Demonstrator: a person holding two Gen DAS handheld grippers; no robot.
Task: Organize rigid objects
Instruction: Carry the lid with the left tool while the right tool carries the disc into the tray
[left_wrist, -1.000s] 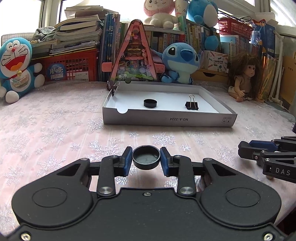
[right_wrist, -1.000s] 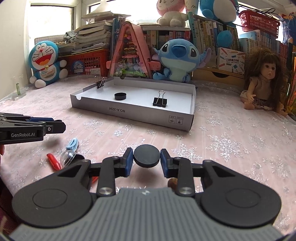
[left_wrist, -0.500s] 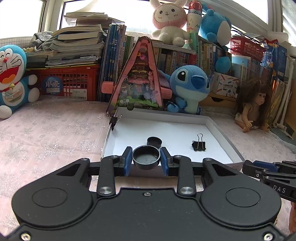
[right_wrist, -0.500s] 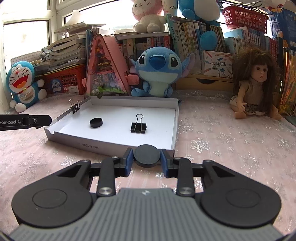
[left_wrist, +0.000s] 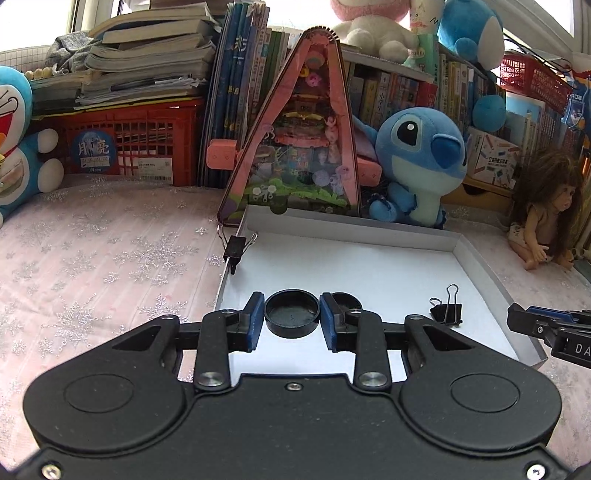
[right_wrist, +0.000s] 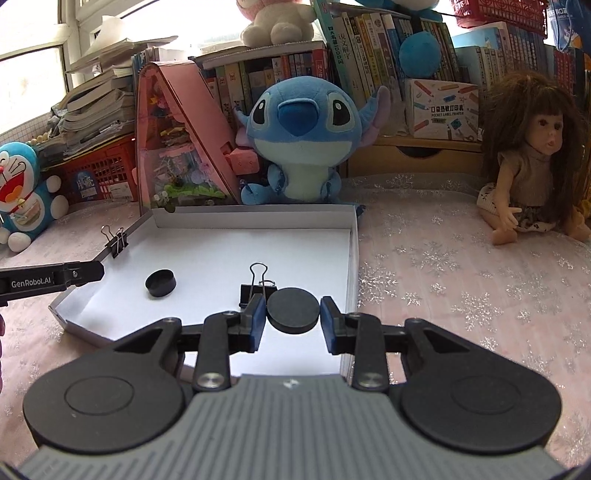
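My left gripper (left_wrist: 291, 314) is shut on a black round cap (left_wrist: 291, 323), hollow side up, held above the near left part of the white tray (left_wrist: 369, 236). In the right wrist view, my right gripper (right_wrist: 293, 317) is shut on a flat black disc-like cap (right_wrist: 293, 308) over the tray's (right_wrist: 258, 221) near right part. On the tray floor lie another black cap (right_wrist: 160, 282) and a black binder clip (right_wrist: 255, 290). A second binder clip (right_wrist: 116, 240) is clamped on the tray's left wall. Each gripper shows at the other view's edge: the right gripper (left_wrist: 517, 319), the left gripper (right_wrist: 98, 271).
Behind the tray stand a pink triangular toy house (left_wrist: 295, 147) and a blue plush (right_wrist: 299, 140). A doll (right_wrist: 528, 166) sits at the right, with a red crate (left_wrist: 129, 144), another blue plush (right_wrist: 22, 192) and stacked books at the back left. A pink snowflake cloth (left_wrist: 92, 266) covers the table.
Both grippers have moved forward from the bare cloth to above the tray, each still carrying its cap. The tray now fills the lower middle of both views.
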